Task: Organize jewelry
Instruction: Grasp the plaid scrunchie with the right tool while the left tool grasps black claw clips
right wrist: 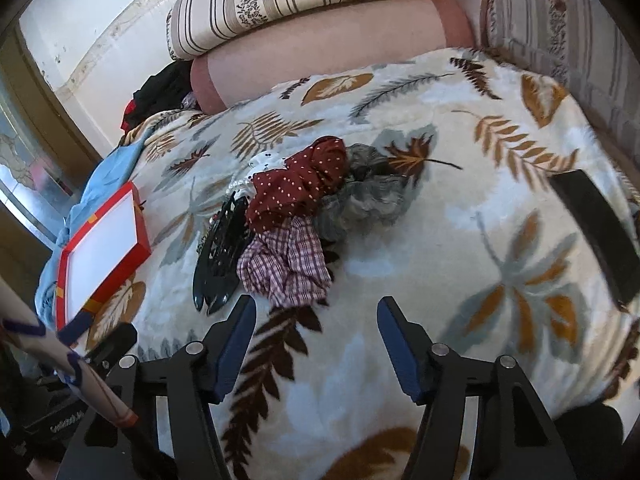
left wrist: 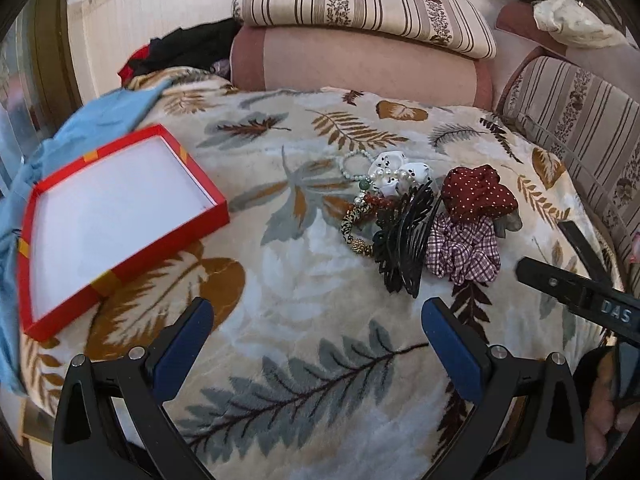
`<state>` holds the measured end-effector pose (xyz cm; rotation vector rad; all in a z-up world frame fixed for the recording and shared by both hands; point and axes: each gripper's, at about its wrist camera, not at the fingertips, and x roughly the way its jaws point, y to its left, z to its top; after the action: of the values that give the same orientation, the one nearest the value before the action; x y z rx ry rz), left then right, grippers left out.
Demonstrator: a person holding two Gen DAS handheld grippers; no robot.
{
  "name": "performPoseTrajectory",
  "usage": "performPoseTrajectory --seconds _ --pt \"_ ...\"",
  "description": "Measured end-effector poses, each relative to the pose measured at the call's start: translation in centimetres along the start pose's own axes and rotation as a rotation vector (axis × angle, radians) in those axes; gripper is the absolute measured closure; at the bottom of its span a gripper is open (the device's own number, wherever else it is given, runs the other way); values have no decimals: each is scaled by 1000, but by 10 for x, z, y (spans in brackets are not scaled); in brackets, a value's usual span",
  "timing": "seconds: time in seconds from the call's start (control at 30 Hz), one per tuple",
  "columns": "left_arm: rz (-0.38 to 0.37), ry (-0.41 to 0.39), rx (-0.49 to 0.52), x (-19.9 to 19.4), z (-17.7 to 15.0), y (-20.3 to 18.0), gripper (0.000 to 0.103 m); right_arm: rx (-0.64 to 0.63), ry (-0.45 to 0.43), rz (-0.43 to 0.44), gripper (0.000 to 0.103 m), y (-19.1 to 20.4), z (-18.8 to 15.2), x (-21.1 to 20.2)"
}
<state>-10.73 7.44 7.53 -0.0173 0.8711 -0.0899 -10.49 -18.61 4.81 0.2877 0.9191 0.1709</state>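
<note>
A pile of accessories lies on a leaf-patterned blanket (left wrist: 304,280): a black claw hair clip (left wrist: 402,244), a checked scrunchie (left wrist: 464,252), a red dotted scrunchie (left wrist: 476,196), a white dotted bow (left wrist: 396,174), bead bracelets (left wrist: 356,220) and a grey scrunchie (right wrist: 368,196). An open red box (left wrist: 116,228) with a white inside lies to the left, empty. My left gripper (left wrist: 316,320) is open and empty, short of the pile. My right gripper (right wrist: 316,320) is open and empty, just in front of the checked scrunchie (right wrist: 286,268). The clip (right wrist: 220,256) and box (right wrist: 102,252) also show in the right wrist view.
Striped and pink cushions (left wrist: 360,32) line the back. Blue cloth (left wrist: 92,124) lies behind the box at the left edge. A black flat object (right wrist: 596,232) lies on the blanket at the right. The right gripper's body (left wrist: 580,292) shows at the right of the left wrist view.
</note>
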Motion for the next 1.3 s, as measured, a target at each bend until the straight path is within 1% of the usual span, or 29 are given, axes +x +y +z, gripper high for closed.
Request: performPoseTrajectory --seconds 0.1,0.17,0.2,0.23,0.27,0.3,0.33,0.37,0.4,0.5,0.53,0.57,0.6,0.73,0.83,0.93,1.0,1.1,1.17,1.2,1.23,1.3 --pt "-7 7 1 8 2 0 0 18 24 51 35 0 7 19" --pt "-12 9 3 12 4 -2 0 23 43 61 36 1 12 33" --pt "-18 10 5 14 5 -2 0 24 49 58 40 1 14 38" --pt "-22 11 8 16 6 -3 0 26 60 62 53 2 16 46" --pt "-23 11 12 18 7 -3 0 25 68 67 64 3 17 51" --pt "-27 12 18 20 8 -4 0 20 83 73 83 4 18 57" --pt "-27 13 25 22 10 -5 0 14 94 78 91 5 18 60" --pt "-29 13 29 24 12 -6 0 10 96 84 91 5 18 62" --pt "-32 13 32 26 13 -7 0 3 86 91 94 5 17 60" --pt "-55 13 42 35 20 -14 0 -15 32 88 95 1 17 46" --pt "-66 17 46 39 23 -18 2 -16 15 86 95 -2 17 39" --pt "-82 22 50 43 25 -22 4 -15 3 83 95 -5 19 35" --pt "-93 25 57 47 27 -26 10 -14 -16 81 95 -10 20 27" --pt "-113 50 94 71 37 -47 25 -22 -71 77 95 -23 24 2" --pt "-107 61 117 87 44 -57 30 -22 -112 92 95 -30 27 -15" --pt "-88 72 142 103 46 -65 31 -28 -138 94 95 -32 29 -26" --pt "-100 94 156 114 45 -70 31 -28 -148 107 95 -32 30 -32" --pt "-71 92 207 123 41 -81 31 -31 -156 123 95 -31 30 -35" --pt "-63 73 215 122 39 -83 44 -32 -160 143 95 -31 29 -37" --pt "-80 71 215 120 38 -85 61 -35 -166 149 95 -30 29 -39" --pt "-82 68 214 117 37 -85 66 -38 -173 155 95 -29 29 -42" --pt "-80 61 219 111 35 -86 66 -48 -191 163 95 -28 28 -48"
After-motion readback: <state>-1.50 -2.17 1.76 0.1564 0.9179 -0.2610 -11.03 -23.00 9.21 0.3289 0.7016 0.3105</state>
